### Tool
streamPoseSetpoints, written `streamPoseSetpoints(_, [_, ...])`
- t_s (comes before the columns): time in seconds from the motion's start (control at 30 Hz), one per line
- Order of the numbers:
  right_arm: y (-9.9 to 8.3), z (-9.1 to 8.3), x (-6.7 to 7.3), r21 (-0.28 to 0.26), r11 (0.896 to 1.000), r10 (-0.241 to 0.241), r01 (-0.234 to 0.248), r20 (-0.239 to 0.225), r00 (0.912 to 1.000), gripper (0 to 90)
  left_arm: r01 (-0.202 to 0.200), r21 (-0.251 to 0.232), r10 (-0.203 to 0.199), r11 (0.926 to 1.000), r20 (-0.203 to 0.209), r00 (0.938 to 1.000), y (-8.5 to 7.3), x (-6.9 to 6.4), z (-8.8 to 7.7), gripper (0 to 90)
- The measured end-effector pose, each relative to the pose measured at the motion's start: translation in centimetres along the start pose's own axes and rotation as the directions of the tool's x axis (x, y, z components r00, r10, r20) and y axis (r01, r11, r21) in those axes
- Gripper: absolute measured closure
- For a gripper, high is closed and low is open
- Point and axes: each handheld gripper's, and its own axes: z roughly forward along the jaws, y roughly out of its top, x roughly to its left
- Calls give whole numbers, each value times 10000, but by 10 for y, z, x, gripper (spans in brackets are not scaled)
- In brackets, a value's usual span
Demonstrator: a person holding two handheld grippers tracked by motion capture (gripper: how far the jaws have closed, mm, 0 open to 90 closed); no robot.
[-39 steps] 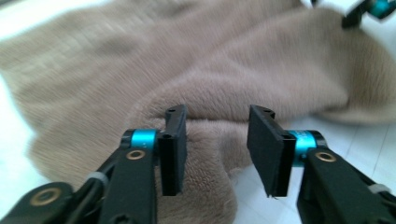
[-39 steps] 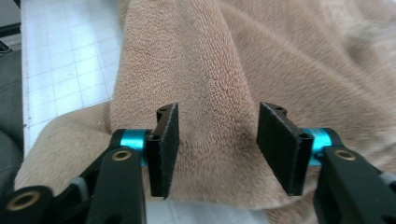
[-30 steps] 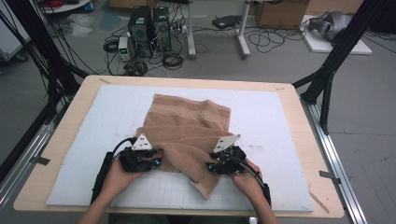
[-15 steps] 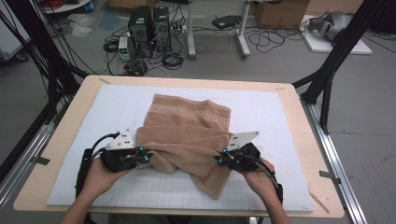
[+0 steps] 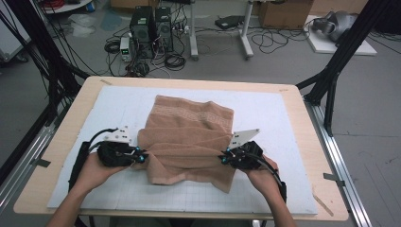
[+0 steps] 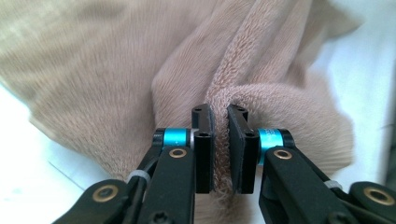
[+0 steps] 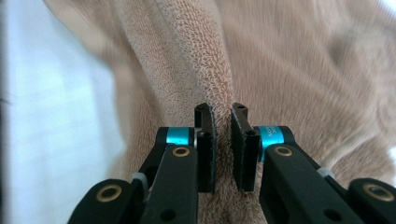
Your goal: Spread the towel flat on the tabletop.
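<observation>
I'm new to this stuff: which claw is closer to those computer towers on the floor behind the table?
Left. The left claw grips the towel at its left edge, below and slightly left of the towers. The right claw grips the right edge, farther over.

Blk fingers (image 6: pixel 205 149) w/ cyan collars, brass screws

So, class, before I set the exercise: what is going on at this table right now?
A person holds a two-jaw claw in each hand and is working a tan terry-cloth towel on a white gridded mat. The left claw is shut on a bunched fold at the towel's left edge, and the right claw is shut on a fold at its right edge. Both closed just now. The towel lies rumpled between them, partly gathered, its far part flat on the mat.
</observation>
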Motion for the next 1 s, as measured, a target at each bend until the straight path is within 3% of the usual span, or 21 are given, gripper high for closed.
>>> streamPoseSetpoints(0.13, [-14, 12, -9, 121, 9984, 556, -555, -117, 9984, 824, 146, 156, -138, 9998, -463, 9988, -3, 3, 19, 791])
streamPoseSetpoints(0.2, [-17, 12, -10, 115, 9977, 664, -663, -63, 9978, 823, 305, 28, -303, 9995, -520, 9982, -2, 6, 20, 773])
streamPoseSetpoints(0.33, [-18, 11, -11, 142, 9975, 687, -685, -118, 9976, 822, 739, -301, -757, 9968, -670, 9949, -3, 9, 9, 621])
streamPoseSetpoints(0.43, [-16, 6, -8, 3, 9982, 599, -599, -296, 9978, 817, 954, -779, -994, 9924, -487, 9939, -3, 8, 0, 530])
streamPoseSetpoints(0.53, [-15, 2, -4, -118, 9986, 516, -523, -495, 9974, 808, 968, -585, -984, 9936, -264, 9948, -3, 5, 0, 491])
streamPoseSetpoints(0.6, [-15, 1, -2, -215, 9982, 544, -555, -490, 9973, 802, 768, -191, -773, 9969, -273, 9966, -5, 2, 6, 502])
streamPoseSetpoints(0.7, [-18, 1, -1, -321, 9976, 595, -612, -530, 9968, 801, 378, 144, -378, 9992, -14, 9993, -7, -3, 15, 710])
streamPoseSetpoints(0.77, [-19, 1, 2, -383, 9972, 613, -638, -634, 9961, 801, 224, 30, -225, 9997, 144, 9996, -7, -7, 15, 803])
streamPoseSetpoints(0.87, [-16, -5, 6, -550, 9976, 371, -410, -695, 9969, 801, 122, -328, -115, 9994, 214, 9997, -5, -11, 4, 824])
streamPoseSetpoints(1.0, [-6, -25, 16, -923, 9957, -145, 90, -594, 9981, 804, -294, -740, 312, 9968, 231, 9992, 2, -21, -25, 827])
